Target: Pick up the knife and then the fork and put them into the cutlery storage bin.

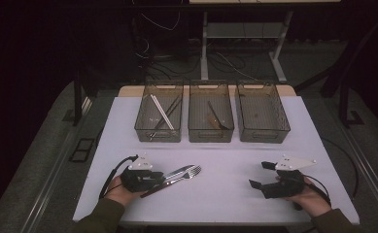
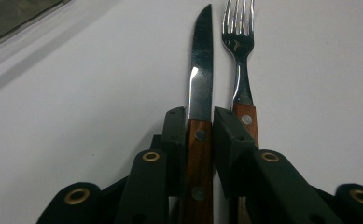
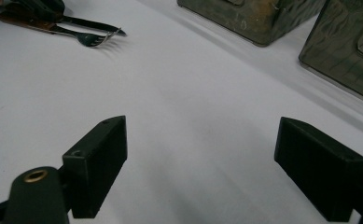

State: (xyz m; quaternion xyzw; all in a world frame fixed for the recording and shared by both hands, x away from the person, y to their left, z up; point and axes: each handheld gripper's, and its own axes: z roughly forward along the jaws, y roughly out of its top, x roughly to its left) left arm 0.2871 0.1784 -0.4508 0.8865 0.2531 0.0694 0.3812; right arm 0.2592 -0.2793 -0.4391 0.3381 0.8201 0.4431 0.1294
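Note:
A knife (image 2: 201, 70) with a wooden handle lies on the white table (image 1: 225, 194), and my left gripper (image 2: 200, 121) is shut on that handle, one jaw on each side. A fork (image 2: 239, 46) with a matching wooden handle lies right beside the knife, outside the jaws, partly under one of them. From above, my left gripper (image 1: 161, 178) sits at the front left, with the knife (image 1: 177, 172) and fork (image 1: 192, 172) pointing right. My right gripper (image 1: 259, 175) rests at the front right, open, nothing between its jaws (image 3: 200, 158).
Three clear bins stand in a row at the back. The left bin (image 1: 157, 135) holds several long utensils, the middle bin (image 1: 211, 136) a few dark ones, and the right bin (image 1: 264, 137) looks empty. Bare tabletop lies between the grippers.

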